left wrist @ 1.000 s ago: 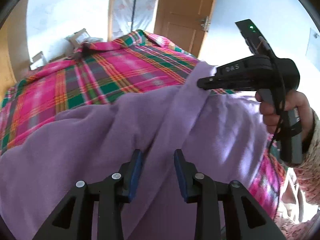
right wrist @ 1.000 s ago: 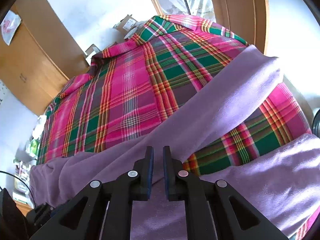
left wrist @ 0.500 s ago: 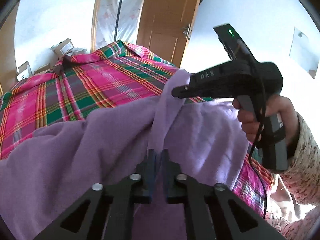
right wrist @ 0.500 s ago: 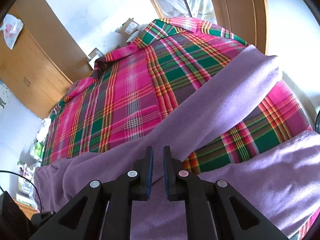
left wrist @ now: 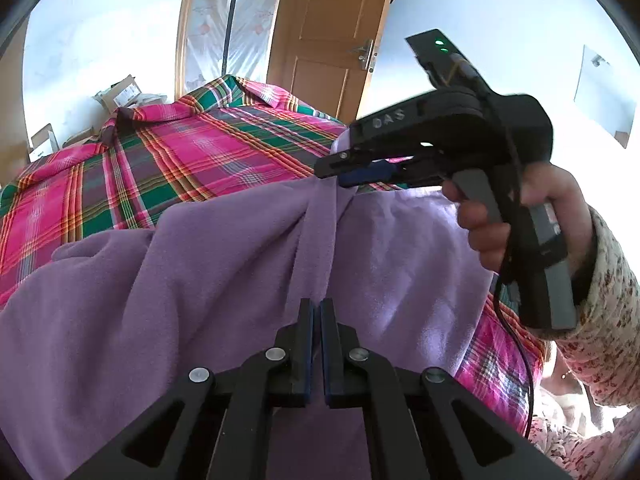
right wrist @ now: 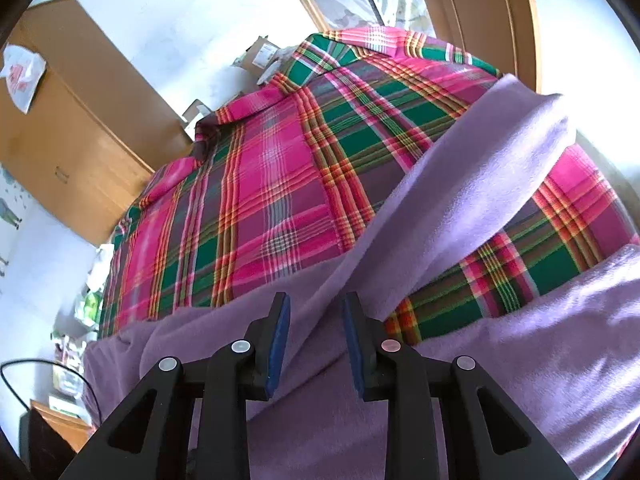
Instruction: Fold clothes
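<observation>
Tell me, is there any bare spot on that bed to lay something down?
Yes: the plaid bedspread lies bare from the purple garment up to the far pillow end by the boxes, plus a strip between its sleeve and body. The near side is crowded with fabric and both claws.

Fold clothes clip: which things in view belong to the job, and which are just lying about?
In the job:
purple garment
left gripper, shut on it
right gripper, open, fabric between its pads
plaid bedspread, the folding surface

Lying about:
cardboard boxes
wooden wardrobe
door
</observation>
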Demonstrator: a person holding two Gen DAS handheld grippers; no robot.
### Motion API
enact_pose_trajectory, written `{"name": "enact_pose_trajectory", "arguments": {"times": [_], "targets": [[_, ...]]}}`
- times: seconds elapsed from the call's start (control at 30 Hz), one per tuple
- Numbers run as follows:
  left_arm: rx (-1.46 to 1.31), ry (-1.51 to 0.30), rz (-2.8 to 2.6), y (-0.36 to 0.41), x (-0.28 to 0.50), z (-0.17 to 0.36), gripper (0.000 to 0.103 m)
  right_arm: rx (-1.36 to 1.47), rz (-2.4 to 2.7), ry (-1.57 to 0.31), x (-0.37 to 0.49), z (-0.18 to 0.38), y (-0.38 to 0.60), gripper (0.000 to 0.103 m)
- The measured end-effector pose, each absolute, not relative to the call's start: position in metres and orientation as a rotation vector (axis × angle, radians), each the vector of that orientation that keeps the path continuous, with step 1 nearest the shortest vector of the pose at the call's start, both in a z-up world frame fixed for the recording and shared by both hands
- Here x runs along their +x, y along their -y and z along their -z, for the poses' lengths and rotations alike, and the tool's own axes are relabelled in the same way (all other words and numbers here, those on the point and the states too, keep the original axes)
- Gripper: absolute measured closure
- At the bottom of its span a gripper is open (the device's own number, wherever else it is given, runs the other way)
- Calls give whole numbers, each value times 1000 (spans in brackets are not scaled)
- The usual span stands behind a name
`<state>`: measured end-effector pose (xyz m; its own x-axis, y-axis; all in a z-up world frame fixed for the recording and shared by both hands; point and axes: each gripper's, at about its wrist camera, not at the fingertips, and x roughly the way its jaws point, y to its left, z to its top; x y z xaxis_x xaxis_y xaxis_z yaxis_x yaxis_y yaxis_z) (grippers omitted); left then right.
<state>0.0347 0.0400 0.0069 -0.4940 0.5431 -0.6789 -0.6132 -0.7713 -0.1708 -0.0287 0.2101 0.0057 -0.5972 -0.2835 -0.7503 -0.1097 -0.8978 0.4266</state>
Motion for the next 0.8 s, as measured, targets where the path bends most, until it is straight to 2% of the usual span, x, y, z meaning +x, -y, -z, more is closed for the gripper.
{"name": "enact_pose_trajectory", "arguments": {"times": [0.27, 0.33, 0.5, 0.57, 0.63, 0.8], "targets": [[-979, -120, -2244, -38, 40, -7, 100, 1423, 2642, 690, -44, 0, -206, 76], [-979, -115, -2245, -37, 40, -7, 100, 1448, 2660, 695, -45, 2, -207, 92], [-991, -130, -2266, -36, 41, -7, 99, 1408, 2672, 712, -39, 2, -212, 99], [-1013, -140, -2274, -36, 43, -4, 92, 1374, 2679, 725, -34, 0, -215, 100], [-1034, -167, -2282, -36, 48, -2, 79, 1336, 2688, 741, -29, -3, -219, 100], [-1044, -217, -2304, -37, 59, 1, 76, 1254, 2718, 764, -15, -12, -224, 100]]}}
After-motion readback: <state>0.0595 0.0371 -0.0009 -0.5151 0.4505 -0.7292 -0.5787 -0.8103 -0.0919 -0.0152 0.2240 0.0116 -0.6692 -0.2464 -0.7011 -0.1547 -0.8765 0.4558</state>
